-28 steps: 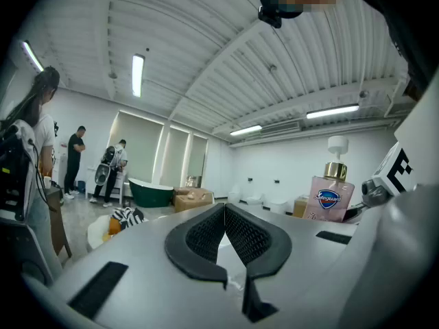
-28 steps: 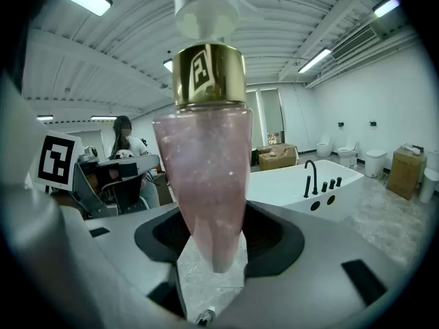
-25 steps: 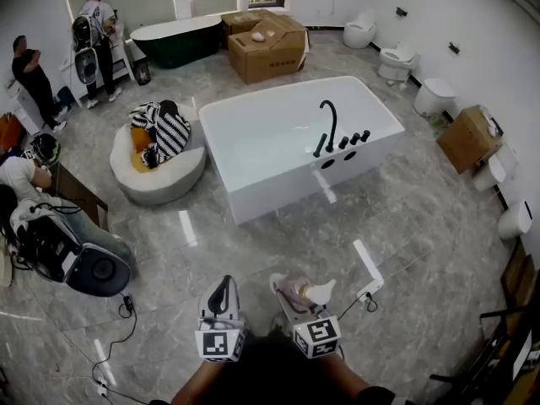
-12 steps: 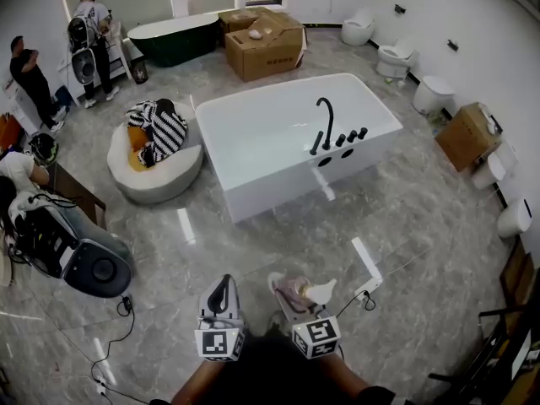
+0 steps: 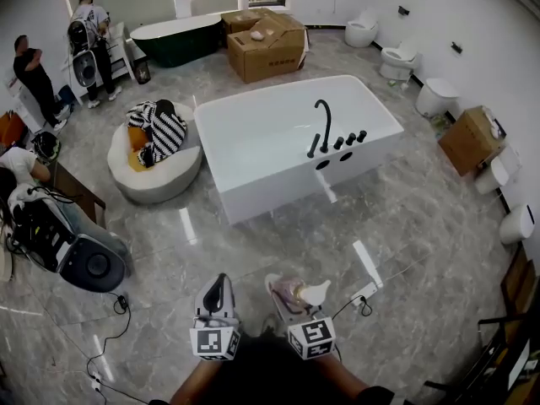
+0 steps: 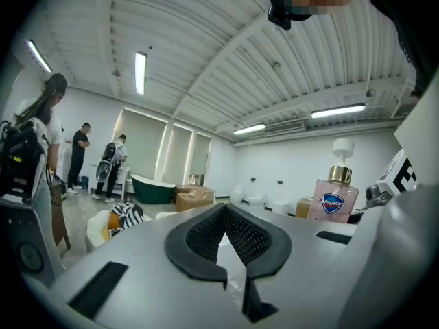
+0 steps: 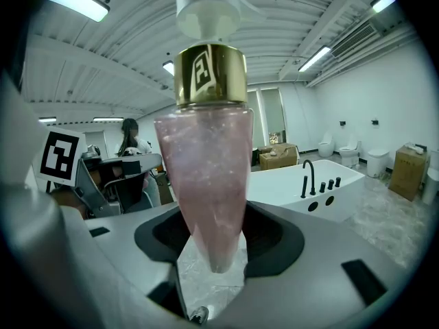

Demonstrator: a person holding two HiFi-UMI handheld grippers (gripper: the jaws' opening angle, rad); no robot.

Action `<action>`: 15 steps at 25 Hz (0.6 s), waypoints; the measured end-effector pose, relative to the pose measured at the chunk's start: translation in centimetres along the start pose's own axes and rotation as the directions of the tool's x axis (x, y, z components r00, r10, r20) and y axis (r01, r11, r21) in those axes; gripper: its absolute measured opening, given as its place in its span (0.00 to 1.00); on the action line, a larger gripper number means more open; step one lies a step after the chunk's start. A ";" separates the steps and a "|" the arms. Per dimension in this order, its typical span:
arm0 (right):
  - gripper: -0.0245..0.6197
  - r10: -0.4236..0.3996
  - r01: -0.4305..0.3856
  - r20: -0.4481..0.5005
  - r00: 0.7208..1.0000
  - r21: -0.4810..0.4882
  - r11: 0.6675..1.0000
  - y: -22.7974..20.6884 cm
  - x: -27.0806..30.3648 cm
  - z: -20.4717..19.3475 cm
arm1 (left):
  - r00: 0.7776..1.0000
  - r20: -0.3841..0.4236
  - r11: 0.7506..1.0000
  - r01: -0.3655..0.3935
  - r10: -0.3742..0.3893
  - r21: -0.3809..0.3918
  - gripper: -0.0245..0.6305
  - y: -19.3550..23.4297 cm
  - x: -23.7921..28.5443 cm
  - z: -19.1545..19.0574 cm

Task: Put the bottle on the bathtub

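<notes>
Right gripper (image 5: 291, 298): fingers clamped on the pink pump bottle (image 7: 206, 177), pump end pointing away from the fingers. Left gripper (image 5: 219, 287): fingers pressed together, empty, just left of the bottle. White bathtub (image 5: 278, 184) sits well ahead of the fingers, black faucet (image 5: 325, 125) on its right rim, glossy grey marble floor (image 5: 422, 218) between. Round seat (image 5: 156, 180) ahead-left. Cable (image 5: 364, 298) just right of the bottle. Cardboard boxes (image 5: 270, 45) and toilets (image 5: 396, 57) farther back.

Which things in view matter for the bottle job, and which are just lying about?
Job: pink bottle, clamped in the right gripper; white bathtub; left gripper, shut and empty.
Lying about: cardboard boxes, dark green tub, round pouf, toilets.
</notes>
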State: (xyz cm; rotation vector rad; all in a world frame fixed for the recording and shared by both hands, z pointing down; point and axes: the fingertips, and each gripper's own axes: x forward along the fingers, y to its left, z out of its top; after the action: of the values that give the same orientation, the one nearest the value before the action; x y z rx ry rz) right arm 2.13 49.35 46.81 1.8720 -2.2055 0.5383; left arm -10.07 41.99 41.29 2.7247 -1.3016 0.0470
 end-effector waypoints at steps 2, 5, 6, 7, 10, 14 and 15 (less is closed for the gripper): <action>0.39 0.014 -0.014 0.002 1.000 -0.011 1.000 -0.6 -0.2 0.0 | 1.000 0.007 1.000 -0.012 0.012 0.009 0.06 -0.6 0.3 0.0; 0.39 0.037 -0.037 0.006 0.999 -0.024 0.999 -1.8 -0.1 0.0 | 0.999 0.007 0.999 -0.032 0.032 0.018 0.06 -1.3 0.5 -0.2; 0.39 0.042 -0.042 0.004 0.999 -0.025 0.999 -2.1 0.0 0.0 | 0.999 0.002 0.999 -0.041 0.041 0.017 0.06 -1.4 0.5 -0.4; 0.39 0.047 -0.047 0.000 0.999 -0.025 0.999 -2.4 0.1 -0.1 | 0.999 -0.005 0.999 -0.049 0.049 0.016 0.06 -1.4 0.5 -0.6; 0.39 0.056 -0.056 -0.004 0.998 -0.019 0.998 -3.1 0.6 -0.1 | 0.998 -0.015 0.998 -0.060 0.060 0.021 0.06 -1.5 1.1 -1.0; 0.39 0.063 -0.063 -0.004 0.998 -0.022 0.998 -4.0 1.9 0.0 | 0.998 -0.006 0.997 -0.068 0.068 0.024 0.06 -1.2 2.7 -1.3; 0.39 0.064 -0.064 -0.004 0.998 -0.020 0.998 -4.1 2.4 0.1 | 0.998 -0.007 0.997 -0.066 0.067 0.025 0.06 -1.0 3.1 -1.4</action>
State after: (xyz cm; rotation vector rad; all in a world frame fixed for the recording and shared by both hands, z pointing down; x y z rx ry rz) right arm 5.77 46.57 48.23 1.7948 -2.2669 0.5276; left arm -7.30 40.35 42.82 2.6981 -1.3986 0.0803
